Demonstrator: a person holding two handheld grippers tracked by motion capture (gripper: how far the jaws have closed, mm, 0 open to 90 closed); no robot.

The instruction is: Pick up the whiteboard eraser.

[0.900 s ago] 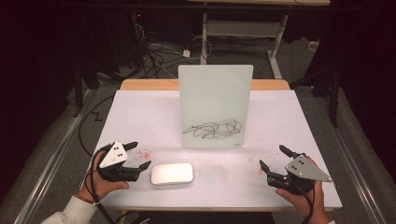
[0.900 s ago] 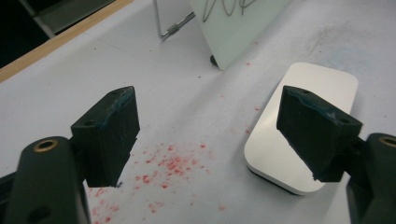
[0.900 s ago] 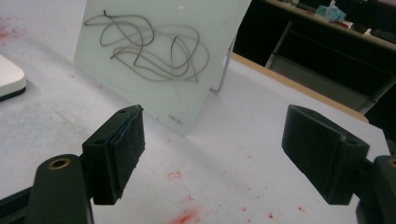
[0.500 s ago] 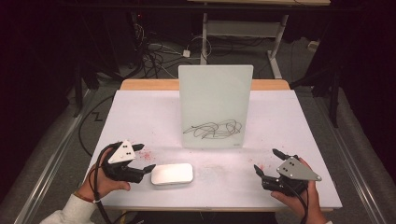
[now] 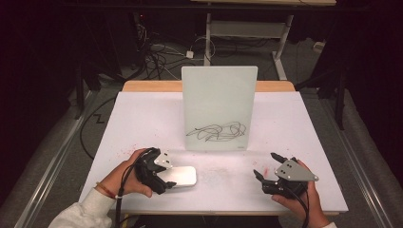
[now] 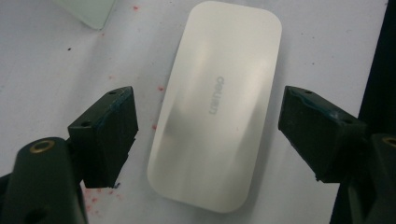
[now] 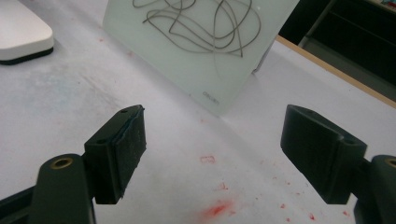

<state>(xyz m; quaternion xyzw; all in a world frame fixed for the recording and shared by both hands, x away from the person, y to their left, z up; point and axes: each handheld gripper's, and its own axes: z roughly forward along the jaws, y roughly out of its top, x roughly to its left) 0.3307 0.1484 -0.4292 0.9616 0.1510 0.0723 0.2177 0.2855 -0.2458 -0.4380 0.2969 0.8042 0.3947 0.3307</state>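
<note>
White eraser [image 6: 215,105], pale-green board [image 5: 219,108] with black scribbles.

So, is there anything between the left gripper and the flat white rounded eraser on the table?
Nothing visible. The left gripper hangs right above the flat white rounded eraser, open jaws on either side of it, with bare white table around. The upright glass board stands farther back.

The high view is looking forward and down over the whole counter [image 5: 142,118]. The left gripper view is facing almost straight down, close over the eraser [image 6: 217,102]. The right gripper view is looking low toward 11 o'clock, sharing the board [image 7: 196,42] and eraser [image 7: 18,32].
</note>
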